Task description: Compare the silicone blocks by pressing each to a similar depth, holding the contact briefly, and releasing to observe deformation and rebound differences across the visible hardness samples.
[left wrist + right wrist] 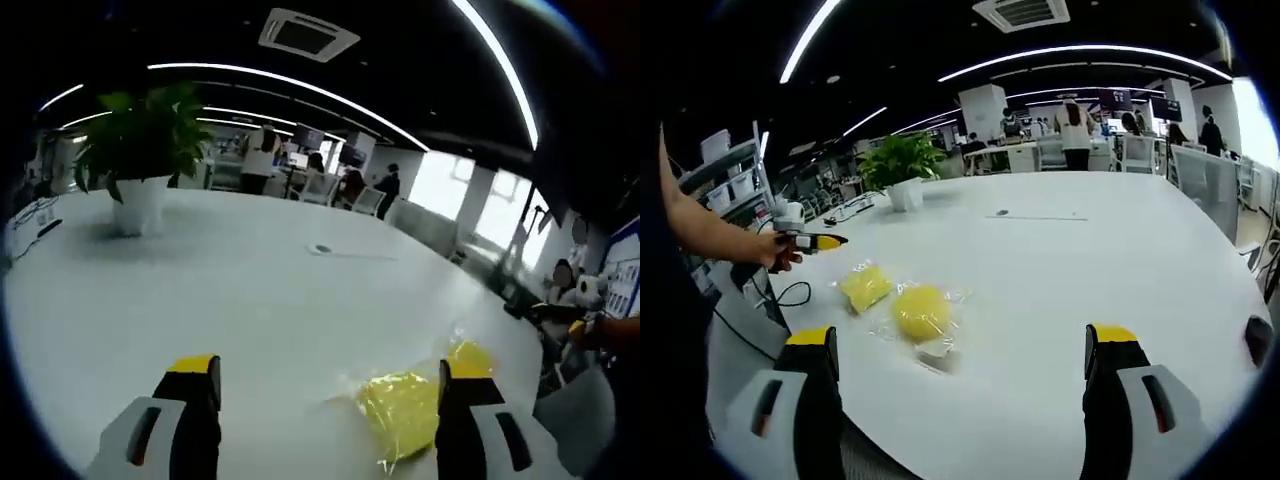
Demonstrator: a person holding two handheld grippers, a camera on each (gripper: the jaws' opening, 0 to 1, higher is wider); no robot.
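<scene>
Pressing looks not yet begun. In the left gripper view the left claw [328, 400] hangs released above the table [250, 290], a wrapped yellow block [405, 410] just inside its right jaw. In the right gripper view the right claw [960, 375] gapes empty; the round block [922, 311] and square block [866, 286] lie ahead, untouched.

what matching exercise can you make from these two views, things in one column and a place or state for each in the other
Things:
1. potted plant
2. round yellow block
3. squarish yellow block
4. left gripper

Descriptions:
A. held in a hand at the table edge, above the table surface
B. in a clear wrapper, nearer the right gripper of the two blocks
C. standing in a white pot far across the table
D. wrapped, lying between the round block and the person's hand

Pairs: 1-C, 2-B, 3-D, 4-A
</scene>
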